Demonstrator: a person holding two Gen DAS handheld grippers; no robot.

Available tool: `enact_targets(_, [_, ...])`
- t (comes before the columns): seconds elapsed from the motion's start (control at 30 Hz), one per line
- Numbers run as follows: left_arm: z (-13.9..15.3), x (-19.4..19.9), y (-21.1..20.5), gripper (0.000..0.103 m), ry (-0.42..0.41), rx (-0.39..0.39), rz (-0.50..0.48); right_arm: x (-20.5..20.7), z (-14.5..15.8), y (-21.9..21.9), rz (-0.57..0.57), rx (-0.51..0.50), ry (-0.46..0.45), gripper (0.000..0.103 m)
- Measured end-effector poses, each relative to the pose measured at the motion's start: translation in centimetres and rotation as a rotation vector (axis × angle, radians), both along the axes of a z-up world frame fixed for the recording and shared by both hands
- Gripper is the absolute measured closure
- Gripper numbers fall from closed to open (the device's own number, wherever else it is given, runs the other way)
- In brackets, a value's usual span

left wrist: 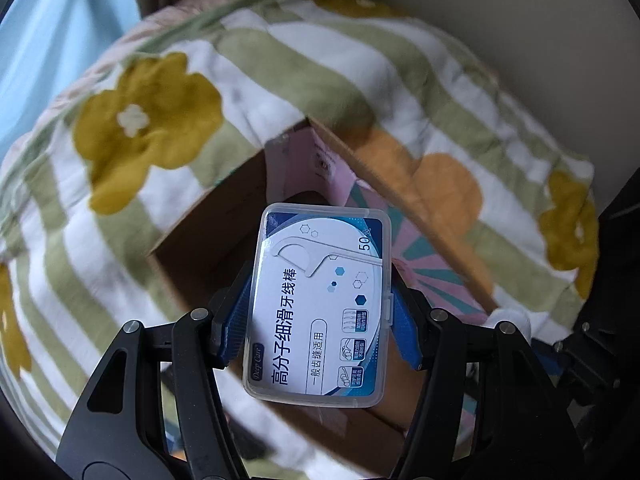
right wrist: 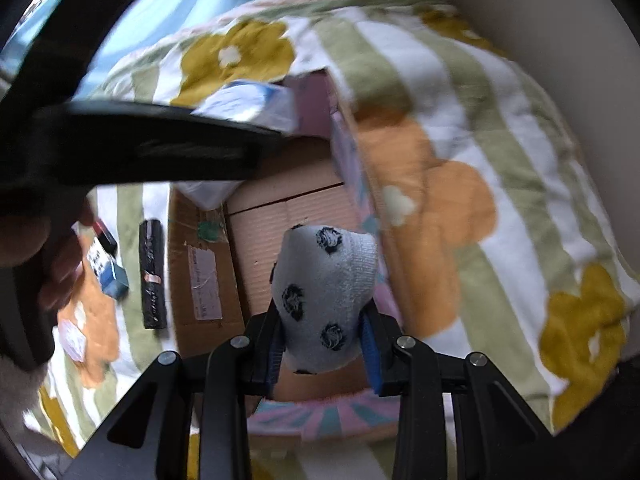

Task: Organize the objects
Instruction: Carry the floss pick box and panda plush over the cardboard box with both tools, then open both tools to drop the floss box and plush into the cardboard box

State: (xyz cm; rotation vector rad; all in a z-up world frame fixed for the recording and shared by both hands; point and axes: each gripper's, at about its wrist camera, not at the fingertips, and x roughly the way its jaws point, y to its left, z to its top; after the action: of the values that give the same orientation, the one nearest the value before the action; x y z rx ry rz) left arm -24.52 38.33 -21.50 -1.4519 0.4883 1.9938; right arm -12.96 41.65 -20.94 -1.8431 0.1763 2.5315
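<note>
A striped blanket (left wrist: pixel 320 64) with yellow and orange flowers covers the bed. A pale blue curtain (left wrist: pixel 36 48) hangs at upper left; a plain cream wall (left wrist: pixel 520 20) rises behind the blanket at upper right.

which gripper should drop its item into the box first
Probably the right. The right gripper holds the spotted sock directly above the open cardboard box. The left gripper also hangs over it with the floss pick case.
</note>
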Motion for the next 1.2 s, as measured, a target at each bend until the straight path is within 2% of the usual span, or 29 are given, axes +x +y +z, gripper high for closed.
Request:
enact_targets(0.17, [-5.0,-2.0,1.1,0.046,-0.044,-0.032,-0.026,-1.5,-3.9,-1.3,0.068,0.002,-0.049,0.072])
enact_targets(0.27, [-6.9,-2.7,1.3,0.046,-0.057,-0.062,-0.028,-1.8,-5.3,-1.8,0.096,-0.002,-0.072,0.072])
enact_targets(0.4, [-8.1,-3.1,1.5,0.046,-0.059,-0.091,-0.042,-1.8,-6.0,-2.4,0.131,0.008,-0.085,0.072])
enact_targets(0.67, [-9.4,-2.9,1.6,0.046,-0.066,-0.127,-0.086,-1.6,-6.5,-2.2,0.113,-0.004,-0.091,0.072])
enact_targets(0.7, [-9.4,-2.9,1.6,0.045,-0.066,-0.125,-0.091,-1.6,-6.5,-2.2,0.116,-0.008,-0.096,0.069])
enact_targets(0.73, [-9.2,-2.9,1.6,0.044,-0.061,-0.121,-0.093,-1.6,-6.5,-2.2,0.118,-0.012,-0.100,0.058])
enact_targets(0.77, [-9.0,-2.9,1.6,0.031,-0.055,-0.114,-0.093,-1.6,-6.4,-2.2,0.114,-0.020,-0.093,0.049])
enact_targets(0.8, [-8.9,-3.0,1.6,0.001,-0.049,-0.111,-0.093,-1.5,-6.1,-2.2,0.116,-0.058,-0.079,0.032])
enact_targets(0.83, [-8.7,-3.0,1.5,0.001,-0.042,-0.105,-0.102,-1.3,-5.9,-2.3,0.115,-0.096,-0.074,0.020])
enact_targets(0.93, [-8.4,-3.3,1.3,0.000,-0.046,-0.078,-0.099,-0.9,-5.6,-3.0,0.120,-0.093,-0.071,0.005])
enact_targets(1.2, [-8.5,-4.2,1.0,0.000,-0.052,-0.093,-0.096,-0.2,-5.3,-3.1,0.101,-0.078,-0.062,0.004])
